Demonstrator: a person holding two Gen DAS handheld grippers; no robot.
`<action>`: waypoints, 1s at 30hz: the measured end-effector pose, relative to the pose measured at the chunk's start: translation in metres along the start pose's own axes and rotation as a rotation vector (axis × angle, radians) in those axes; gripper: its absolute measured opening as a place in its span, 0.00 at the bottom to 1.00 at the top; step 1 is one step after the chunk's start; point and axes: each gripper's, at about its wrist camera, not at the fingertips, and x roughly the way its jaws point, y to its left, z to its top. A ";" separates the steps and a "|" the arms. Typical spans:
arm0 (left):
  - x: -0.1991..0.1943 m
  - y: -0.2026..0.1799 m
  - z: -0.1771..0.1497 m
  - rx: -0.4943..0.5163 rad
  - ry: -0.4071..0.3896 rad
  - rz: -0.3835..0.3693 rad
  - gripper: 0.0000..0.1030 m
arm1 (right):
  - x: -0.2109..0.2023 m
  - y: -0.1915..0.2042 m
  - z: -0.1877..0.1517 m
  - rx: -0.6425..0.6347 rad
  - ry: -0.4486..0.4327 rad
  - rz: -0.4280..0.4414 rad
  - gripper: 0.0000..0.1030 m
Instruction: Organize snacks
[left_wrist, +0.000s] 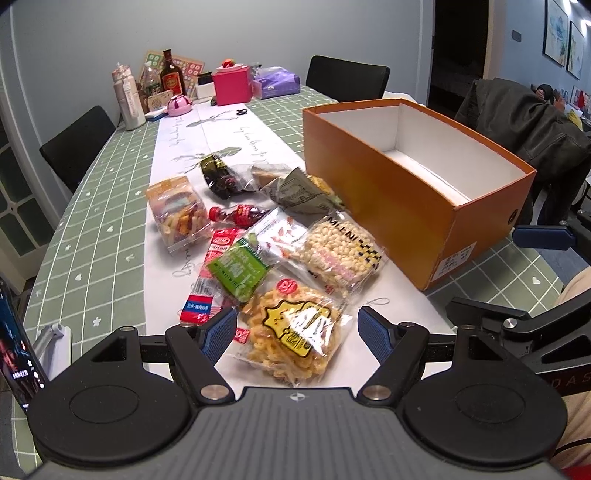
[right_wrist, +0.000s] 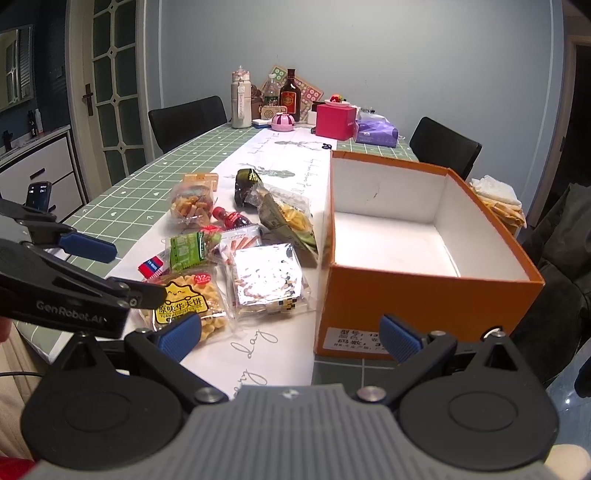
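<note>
Several snack packets lie on the white table runner (left_wrist: 236, 122) left of an open, empty orange box (left_wrist: 406, 192) (right_wrist: 424, 295). Nearest is a yellow waffle-biscuit packet (left_wrist: 291, 328) (right_wrist: 188, 302). Beside it lie a puffed-rice bar packet (left_wrist: 341, 254) (right_wrist: 266, 280), a green packet (left_wrist: 238, 269) (right_wrist: 186, 249), a small red bottle (left_wrist: 238, 215) (right_wrist: 231, 218) and a clear tub of crackers (left_wrist: 179, 212) (right_wrist: 192, 203). My left gripper (left_wrist: 297, 332) is open, its blue fingers either side of the waffle packet. My right gripper (right_wrist: 290, 338) is open and empty in front of the box.
The far table end holds bottles (left_wrist: 171, 74), a pink box (left_wrist: 232, 85) and a purple tissue pack (left_wrist: 277, 81). Black chairs (left_wrist: 74, 144) stand around the table. A jacket (left_wrist: 532, 122) hangs on a chair at the right. A phone (left_wrist: 18, 347) stands at the left edge.
</note>
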 end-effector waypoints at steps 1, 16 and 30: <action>0.001 0.003 -0.001 -0.010 0.004 -0.003 0.84 | 0.002 0.000 -0.001 0.001 0.002 0.003 0.97; 0.029 0.047 -0.014 -0.147 0.085 -0.137 0.78 | 0.046 0.034 -0.003 -0.060 0.051 0.116 0.59; 0.059 0.063 -0.016 -0.437 0.196 -0.158 0.78 | 0.091 0.053 0.003 -0.235 0.036 0.016 0.26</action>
